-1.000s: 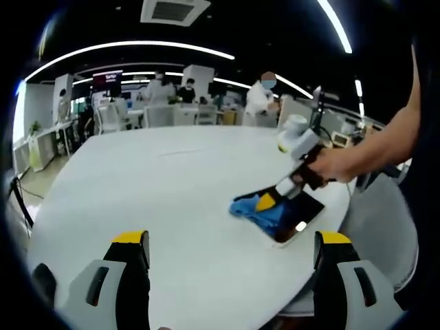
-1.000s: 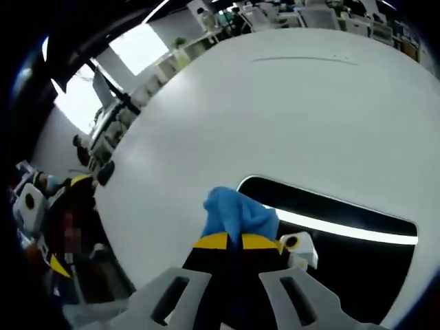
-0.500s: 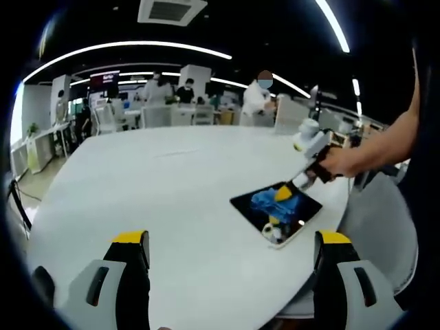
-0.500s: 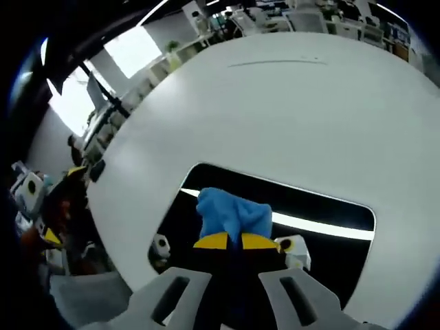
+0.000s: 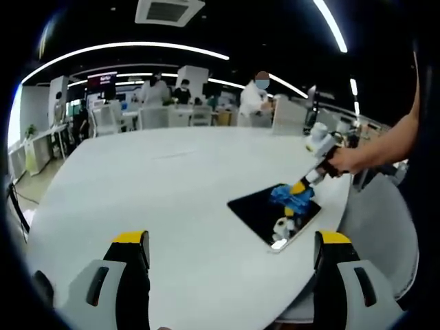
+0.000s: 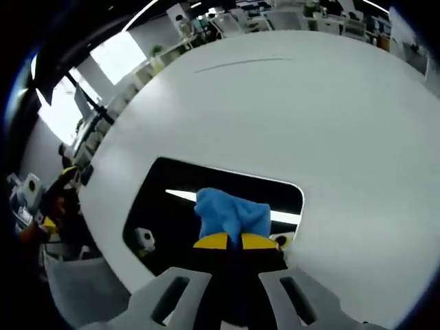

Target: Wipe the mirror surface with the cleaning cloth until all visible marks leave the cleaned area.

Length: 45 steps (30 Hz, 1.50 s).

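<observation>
2 yellow-tipped jaws of the left gripper (image 5: 232, 242) stand wide apart, holding nothing, over the round white table (image 5: 151, 185). Beyond, the right gripper (image 5: 301, 187) presses a crumpled blue cleaning cloth (image 5: 290, 197) onto the dark rectangular mirror (image 5: 265, 209). Right gripper view: jaws pinched tight on the cloth (image 6: 230, 214), on the mirror (image 6: 172, 196).

One mirror (image 5: 265, 213), one blue cloth (image 6: 230, 214), one white table (image 5: 165, 199), two tools (image 5: 232, 249) (image 6: 227, 241).

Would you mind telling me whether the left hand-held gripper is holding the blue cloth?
No, the left hand-held gripper stands open over the white table; the right hand-held gripper holds the cloth.
</observation>
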Available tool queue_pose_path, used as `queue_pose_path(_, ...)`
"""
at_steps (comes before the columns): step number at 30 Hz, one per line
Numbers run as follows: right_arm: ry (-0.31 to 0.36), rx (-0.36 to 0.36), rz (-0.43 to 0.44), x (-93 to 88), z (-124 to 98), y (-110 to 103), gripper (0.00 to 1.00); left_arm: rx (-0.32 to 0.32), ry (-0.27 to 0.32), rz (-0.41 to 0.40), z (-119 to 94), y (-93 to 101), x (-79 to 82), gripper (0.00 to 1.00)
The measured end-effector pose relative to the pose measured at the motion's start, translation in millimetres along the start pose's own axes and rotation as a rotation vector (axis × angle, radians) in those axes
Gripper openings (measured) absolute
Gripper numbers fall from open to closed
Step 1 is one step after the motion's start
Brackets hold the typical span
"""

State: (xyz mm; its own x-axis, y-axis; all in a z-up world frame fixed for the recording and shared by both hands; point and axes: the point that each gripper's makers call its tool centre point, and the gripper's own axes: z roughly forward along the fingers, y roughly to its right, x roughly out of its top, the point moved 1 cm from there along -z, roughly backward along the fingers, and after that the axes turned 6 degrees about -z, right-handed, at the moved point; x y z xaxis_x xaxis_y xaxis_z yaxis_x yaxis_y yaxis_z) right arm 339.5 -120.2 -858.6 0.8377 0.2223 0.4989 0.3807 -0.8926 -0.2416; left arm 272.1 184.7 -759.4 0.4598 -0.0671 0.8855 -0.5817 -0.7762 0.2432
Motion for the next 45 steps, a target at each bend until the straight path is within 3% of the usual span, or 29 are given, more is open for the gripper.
queue_pose_path(13,-0.006,-0.059,0.046,-12.4,-15,33,0.0,-0.005,0.003,0.001,5,2.2,1.1,1.0)
queue_pose_path(21,-0.003,-0.077,0.036,-15.9,-16,29,0.0,-0.016,-0.001,0.005,8,4.0,0.8,1.0)
queue_pose_path(37,-0.039,-0.07,0.065,-56.8,-34,7,0.0,-0.023,0.007,-0.001,10,5.2,-0.1,1.0)
queue_pose_path(45,-0.038,-0.075,0.086,-56.5,-33,5,0.0,-0.022,0.001,-0.002,8,4.7,-3.6,1.0)
